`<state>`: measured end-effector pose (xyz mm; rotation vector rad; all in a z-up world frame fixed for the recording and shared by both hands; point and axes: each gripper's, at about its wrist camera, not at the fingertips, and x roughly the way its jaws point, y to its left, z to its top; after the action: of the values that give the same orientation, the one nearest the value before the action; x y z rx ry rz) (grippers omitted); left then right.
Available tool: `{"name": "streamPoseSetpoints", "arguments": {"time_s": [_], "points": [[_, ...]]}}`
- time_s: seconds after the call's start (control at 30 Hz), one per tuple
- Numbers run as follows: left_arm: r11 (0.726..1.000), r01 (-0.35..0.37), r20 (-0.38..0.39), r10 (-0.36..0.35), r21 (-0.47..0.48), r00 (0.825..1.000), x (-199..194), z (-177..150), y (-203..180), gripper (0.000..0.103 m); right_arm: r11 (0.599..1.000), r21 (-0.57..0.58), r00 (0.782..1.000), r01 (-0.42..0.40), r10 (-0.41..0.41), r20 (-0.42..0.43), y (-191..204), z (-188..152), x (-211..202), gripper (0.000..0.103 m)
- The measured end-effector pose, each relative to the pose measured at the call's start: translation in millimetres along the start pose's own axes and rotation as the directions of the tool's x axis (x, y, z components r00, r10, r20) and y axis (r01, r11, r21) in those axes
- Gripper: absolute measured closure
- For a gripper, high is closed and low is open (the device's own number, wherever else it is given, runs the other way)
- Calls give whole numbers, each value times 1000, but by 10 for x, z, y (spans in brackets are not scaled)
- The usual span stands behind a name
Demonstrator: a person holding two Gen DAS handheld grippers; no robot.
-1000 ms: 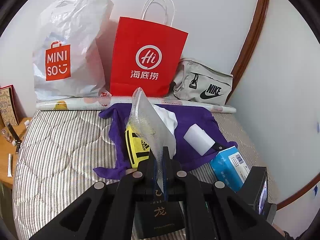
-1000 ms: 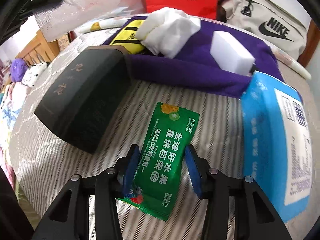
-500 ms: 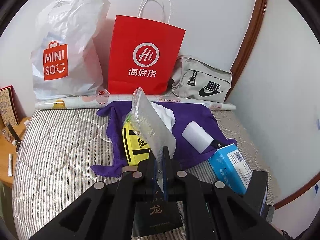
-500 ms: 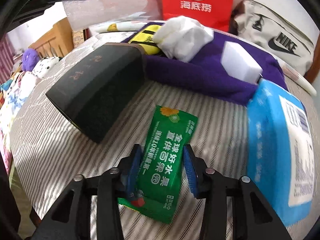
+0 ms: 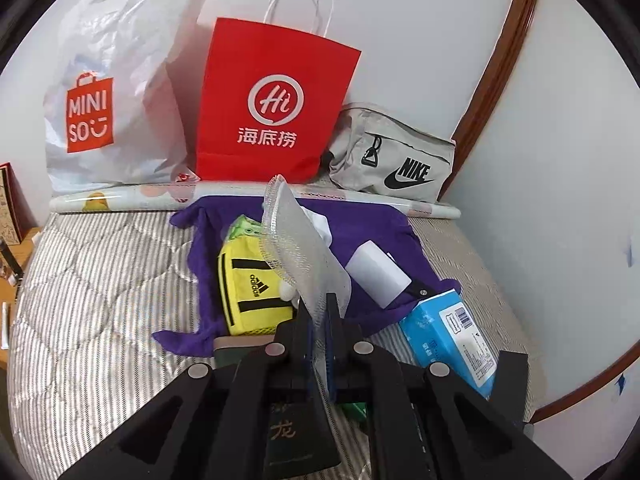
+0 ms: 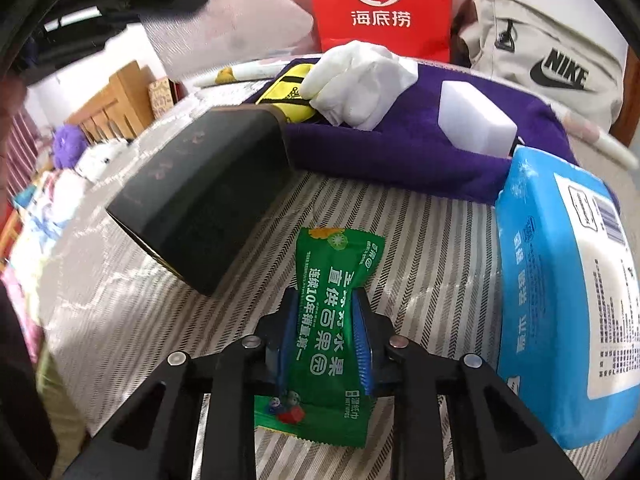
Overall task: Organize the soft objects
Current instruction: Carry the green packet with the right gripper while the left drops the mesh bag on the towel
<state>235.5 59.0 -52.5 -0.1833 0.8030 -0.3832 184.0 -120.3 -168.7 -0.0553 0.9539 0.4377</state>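
My left gripper point(image 5: 319, 332) is shut on a clear bubble-wrap bag point(image 5: 296, 248) and holds it up above the bed. My right gripper point(image 6: 324, 332) is shut on a green wet-wipe packet point(image 6: 328, 320), squeezing it at its middle just above the striped mattress point(image 6: 420, 248). A purple cloth point(image 5: 376, 232) lies ahead with a yellow Adidas pouch point(image 5: 248, 288), a white cloth point(image 6: 360, 80) and a white roll point(image 5: 378, 276) on it. A blue tissue pack point(image 6: 560, 288) lies at the right.
A black box point(image 6: 208, 196) lies left of the green packet. A red paper bag point(image 5: 272, 108), a white Miniso bag point(image 5: 112, 92) and a grey Nike bag point(image 5: 392, 156) stand against the wall. A rolled poster point(image 5: 120, 200) lies before them. A wooden table point(image 5: 8, 288) stands left.
My right gripper has closed on the green packet and pinches it in the middle. My left gripper has risen a little with the bubble-wrap bag still in it.
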Motion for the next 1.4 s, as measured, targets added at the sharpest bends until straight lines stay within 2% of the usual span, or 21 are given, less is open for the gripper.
{"name": "streamPoseSetpoints", "arguments": {"time_s": [0.43,0.73,0.97,1.03,1.13,1.2,1.3,1.4], "points": [[1000,8,-61,-9,-14,998,497,223,-37,97,999,-15,994,-39,40,101,-126,255,-507,77],[996,-22,-102,13,-92,995,880,332,217,97,1000,-18,986,15,-12,166,-347,446,-746,77],[994,-54,-144,39,-99,989,1080,349,325,97,999,-24,978,49,-43,206,-468,592,-802,77],[994,-47,-146,33,-96,989,1105,371,335,94,998,-18,974,64,-59,217,-521,650,-812,77],[994,-71,-151,59,-79,987,1129,401,335,80,997,0,971,78,-76,228,-610,739,-809,77],[994,-88,-161,77,-64,984,1139,414,335,64,996,10,970,86,-86,228,-665,789,-791,77],[994,-99,-150,92,-38,984,1103,417,323,52,994,13,967,108,-108,232,-749,880,-755,77],[990,-139,-143,136,-8,980,1062,418,303,49,993,19,966,115,-116,233,-836,961,-717,77]]}}
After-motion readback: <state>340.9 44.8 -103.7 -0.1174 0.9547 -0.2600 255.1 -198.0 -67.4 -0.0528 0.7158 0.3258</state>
